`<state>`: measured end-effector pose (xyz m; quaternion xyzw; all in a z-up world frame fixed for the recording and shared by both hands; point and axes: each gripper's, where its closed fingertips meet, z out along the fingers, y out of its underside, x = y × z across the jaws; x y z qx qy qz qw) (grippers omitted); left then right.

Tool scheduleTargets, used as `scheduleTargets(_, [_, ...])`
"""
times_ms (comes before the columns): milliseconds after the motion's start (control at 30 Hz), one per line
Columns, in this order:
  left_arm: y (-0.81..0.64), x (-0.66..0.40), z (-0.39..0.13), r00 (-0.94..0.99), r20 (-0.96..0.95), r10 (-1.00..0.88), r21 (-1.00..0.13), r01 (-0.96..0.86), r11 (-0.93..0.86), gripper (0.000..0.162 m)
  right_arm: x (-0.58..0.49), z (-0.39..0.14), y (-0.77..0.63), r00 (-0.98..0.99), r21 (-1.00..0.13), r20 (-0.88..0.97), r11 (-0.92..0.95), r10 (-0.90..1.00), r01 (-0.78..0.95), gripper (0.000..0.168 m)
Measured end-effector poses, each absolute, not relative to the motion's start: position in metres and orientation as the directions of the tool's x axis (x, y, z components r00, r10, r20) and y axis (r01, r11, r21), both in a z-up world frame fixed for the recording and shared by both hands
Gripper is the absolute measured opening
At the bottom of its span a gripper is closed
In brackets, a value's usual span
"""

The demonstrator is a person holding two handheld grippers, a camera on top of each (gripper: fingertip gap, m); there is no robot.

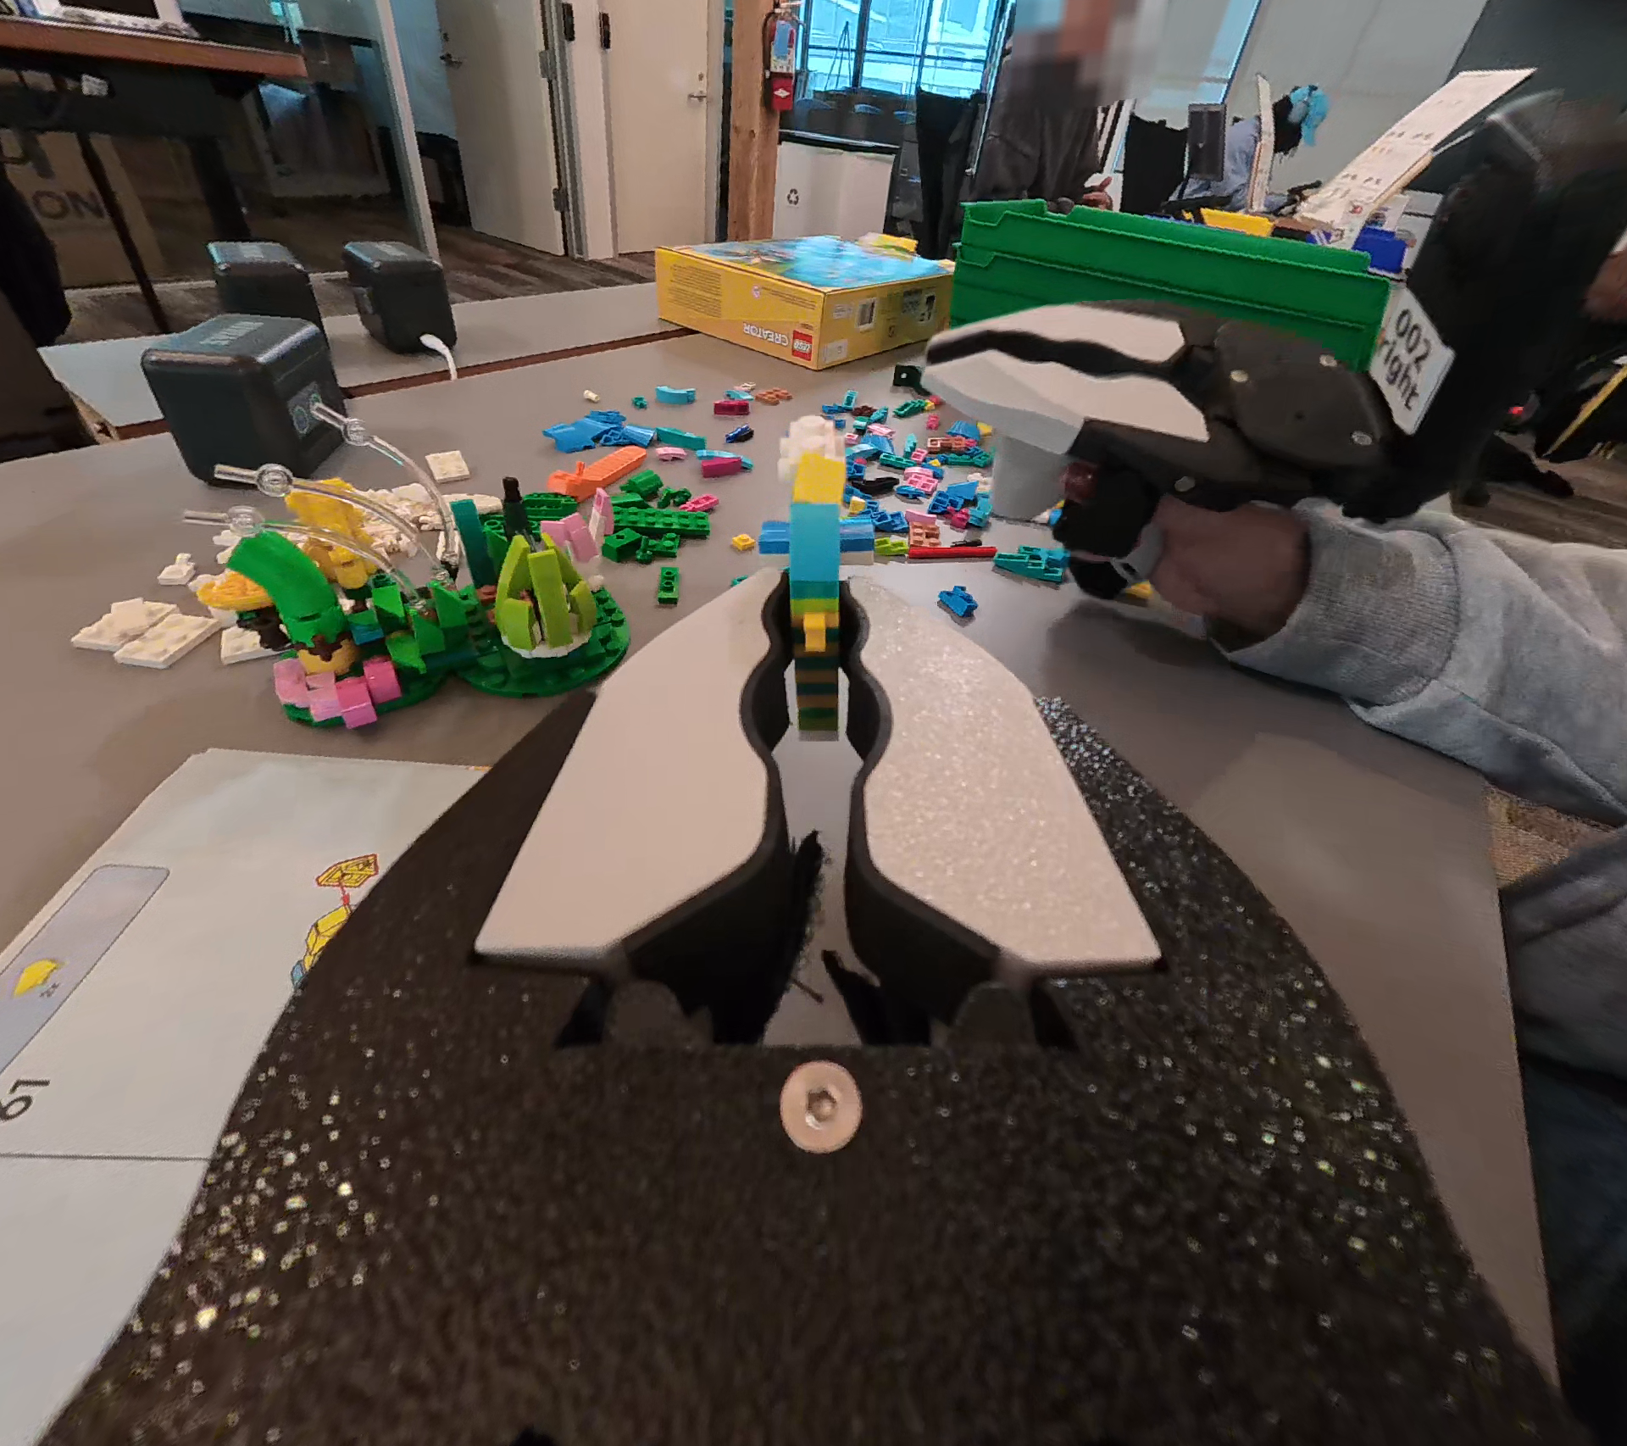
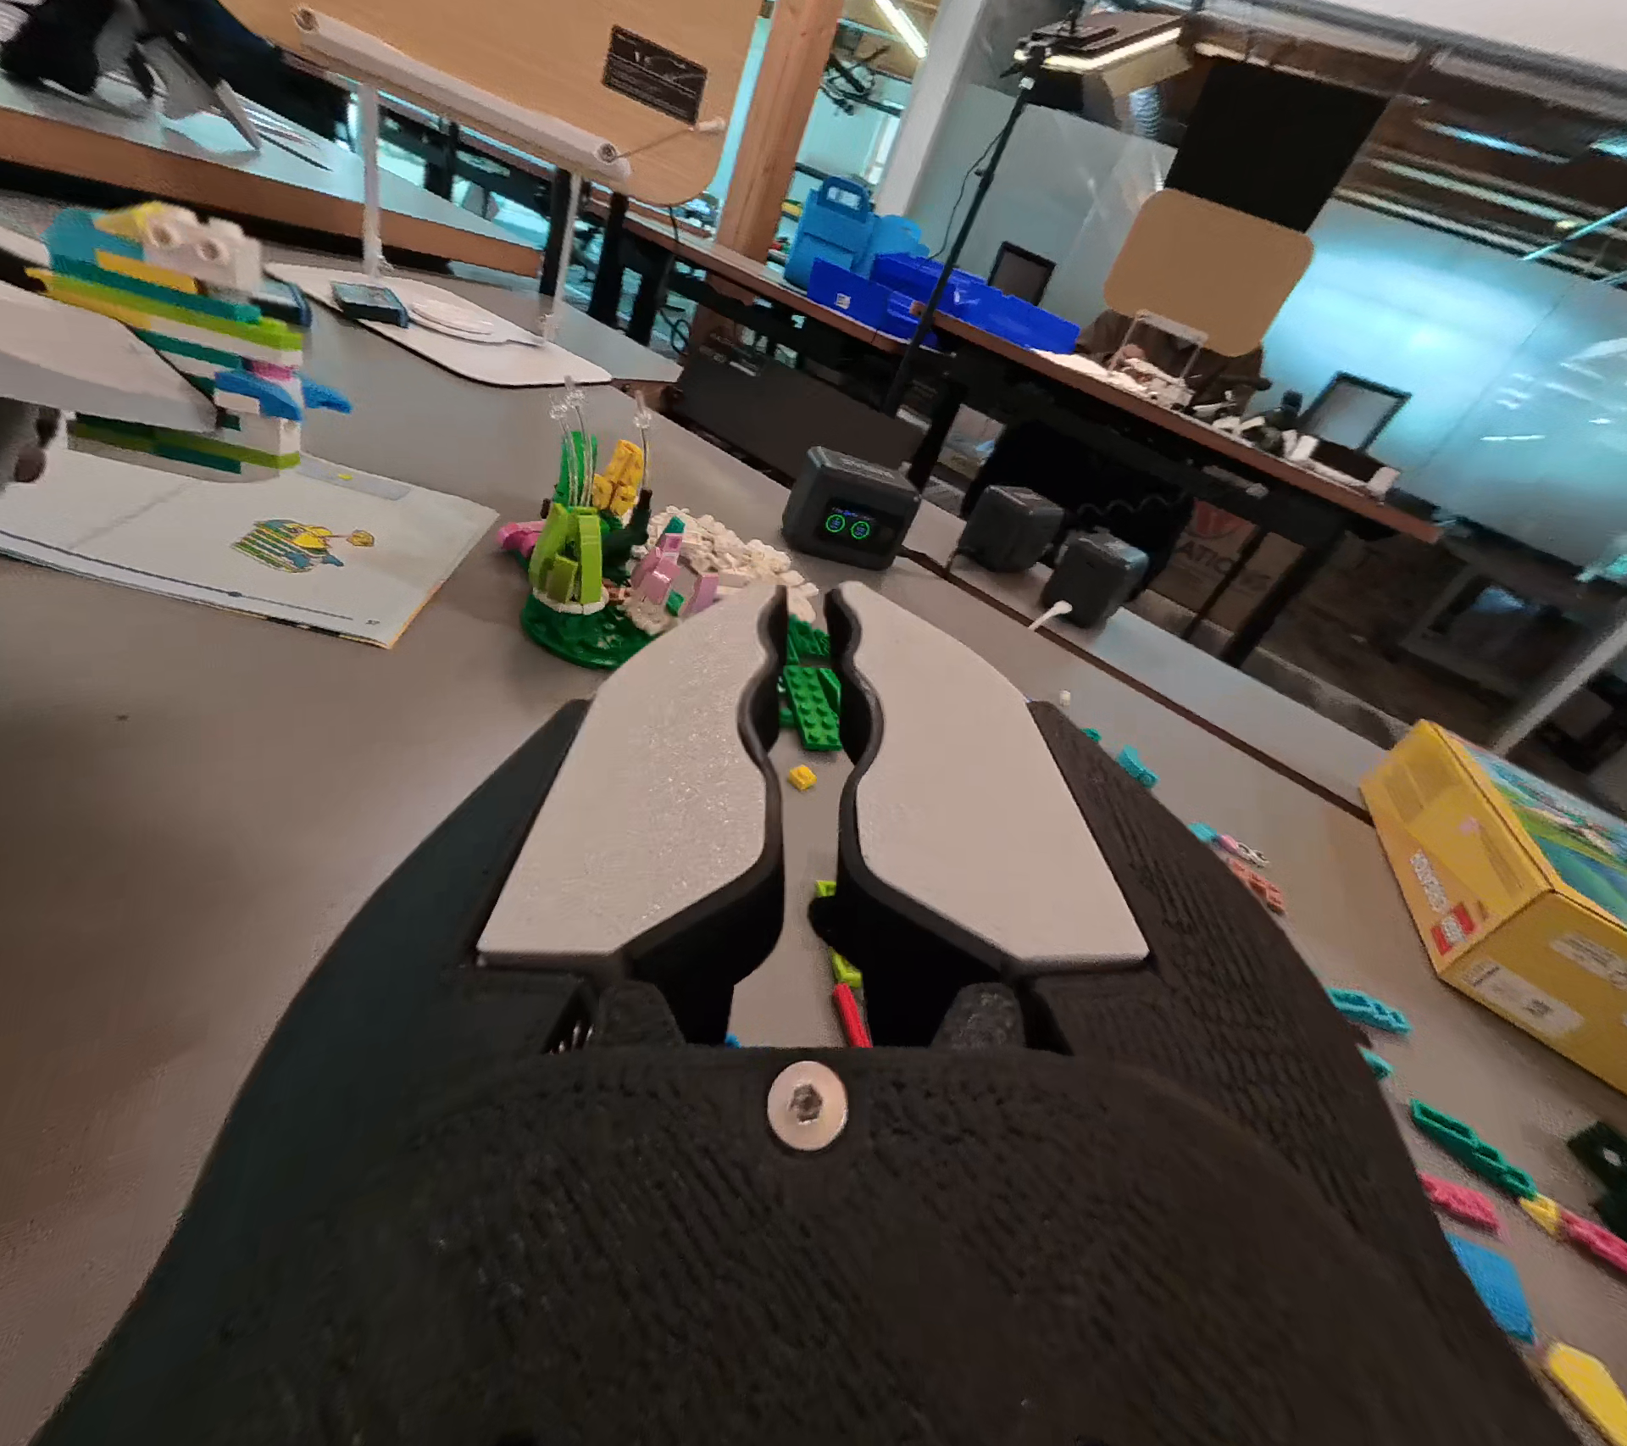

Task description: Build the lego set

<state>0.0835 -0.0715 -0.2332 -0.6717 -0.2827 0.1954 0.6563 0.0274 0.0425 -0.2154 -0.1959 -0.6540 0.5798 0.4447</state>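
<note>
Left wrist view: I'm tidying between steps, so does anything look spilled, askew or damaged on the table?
Nothing looks damaged. Loose lego pieces lie scattered across the grey table, as sorting leaves them. The flower model stands upright, and the left tool holds the striped lego build upright.

Bright, even daylight from rear windows; wide-angle bending at edges, slight motion blur, soft shadows.
</note>
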Motion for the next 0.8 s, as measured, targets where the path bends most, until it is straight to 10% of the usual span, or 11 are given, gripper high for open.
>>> scheduleTargets(267, [-0.068, 0.085, -0.235, 0.764, 0.061, 0.643, -0.995, 0.098, -0.023, 0.008, -0.036, -0.227, 0.099, -0.633, -0.873, 0.39, 0.486, 0.669, -0.024, 0.029])
scheduleTargets(800, [-0.063, 0.088, -0.234, 0.819, 0.14, 0.557, -0.988, 0.153, 0.023, 0.008, -0.185, -0.301, 0.192, -0.951, -0.234, 0.295, 0.972, 0.096, 0.026, 0.009])
